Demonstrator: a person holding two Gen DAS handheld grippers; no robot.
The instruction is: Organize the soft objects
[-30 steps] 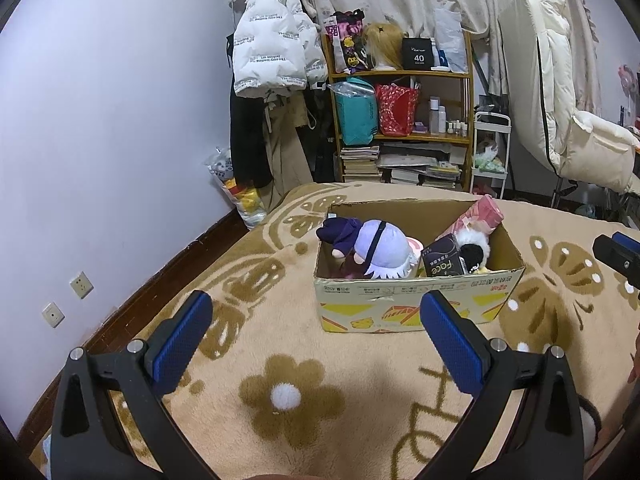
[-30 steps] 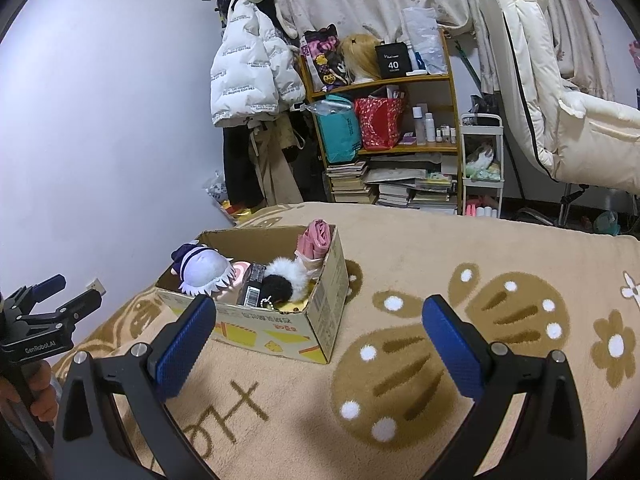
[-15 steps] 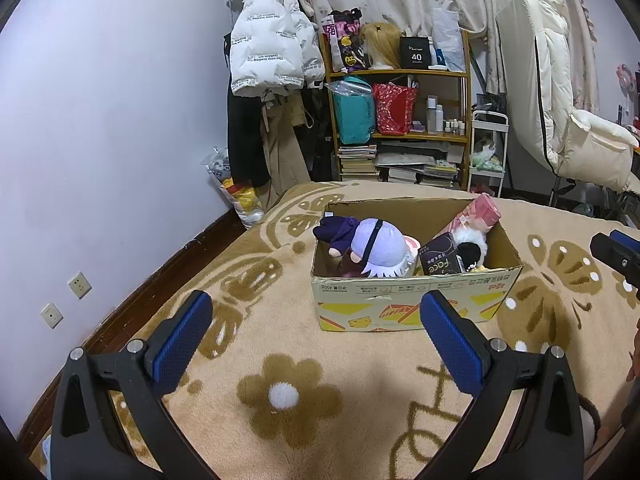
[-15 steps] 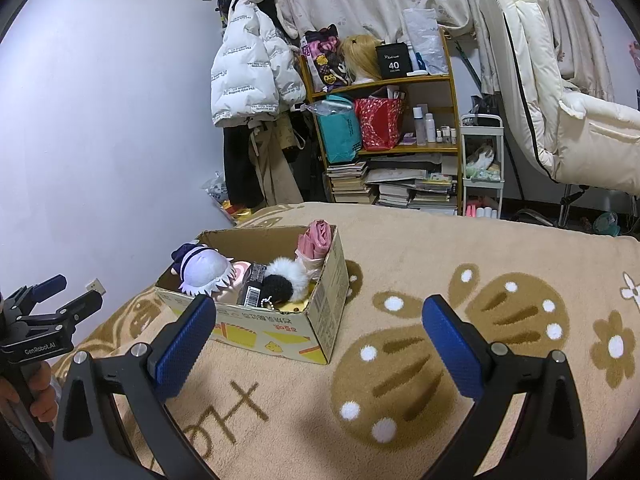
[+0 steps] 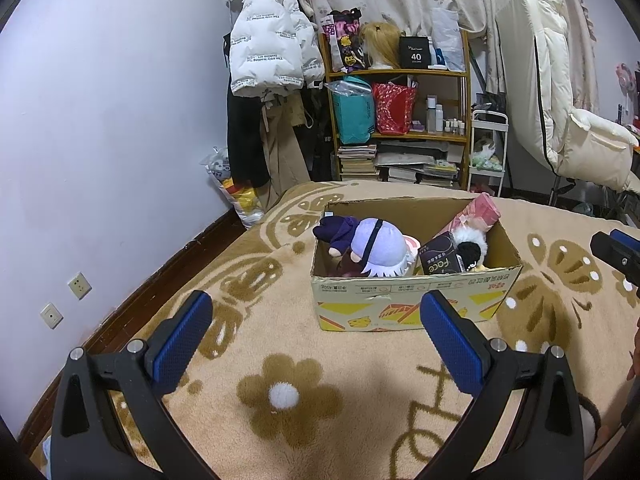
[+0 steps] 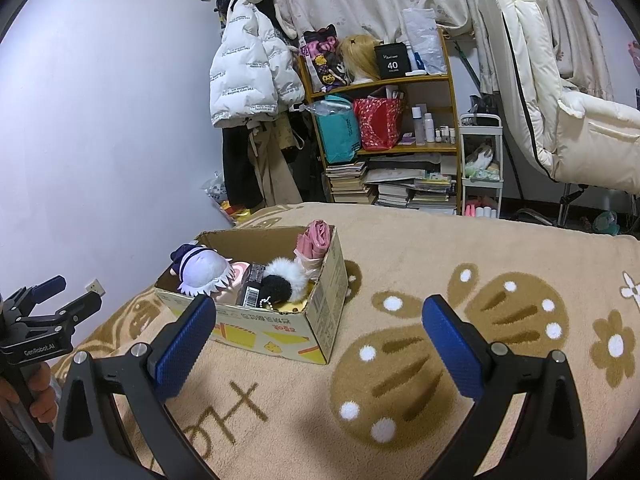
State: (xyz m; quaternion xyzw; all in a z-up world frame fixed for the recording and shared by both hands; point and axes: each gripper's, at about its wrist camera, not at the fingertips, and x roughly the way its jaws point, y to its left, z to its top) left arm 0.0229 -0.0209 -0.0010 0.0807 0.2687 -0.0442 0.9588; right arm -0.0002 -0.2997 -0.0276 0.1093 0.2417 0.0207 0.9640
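Observation:
A cardboard box (image 5: 408, 296) (image 6: 320, 312) stands on the beige flower-patterned blanket. In it lie a purple-haired plush doll (image 5: 376, 246) (image 6: 204, 270), a black-and-white fluffy plush (image 5: 472, 246) (image 6: 282, 280), a pink folded soft item (image 5: 478, 214) (image 6: 316, 238) and a dark "Face" carton (image 5: 440, 260). My left gripper (image 5: 316, 340) is open and empty, hovering in front of the box. My right gripper (image 6: 320, 340) is open and empty, to the right of the box. The left gripper also shows at the left edge of the right wrist view (image 6: 60, 300).
The blanket (image 5: 280, 360) covers the bed. A lilac wall with sockets (image 5: 80, 286) is on the left. Behind the bed stand a cluttered shelf (image 5: 400, 120), hanging coats (image 5: 272, 60), a white cart (image 5: 486, 152) and a cream chair (image 5: 568, 120).
The left gripper has drifted slightly, so the box sits a little lower in its view. The right view is nearly unchanged. Both grippers stay open.

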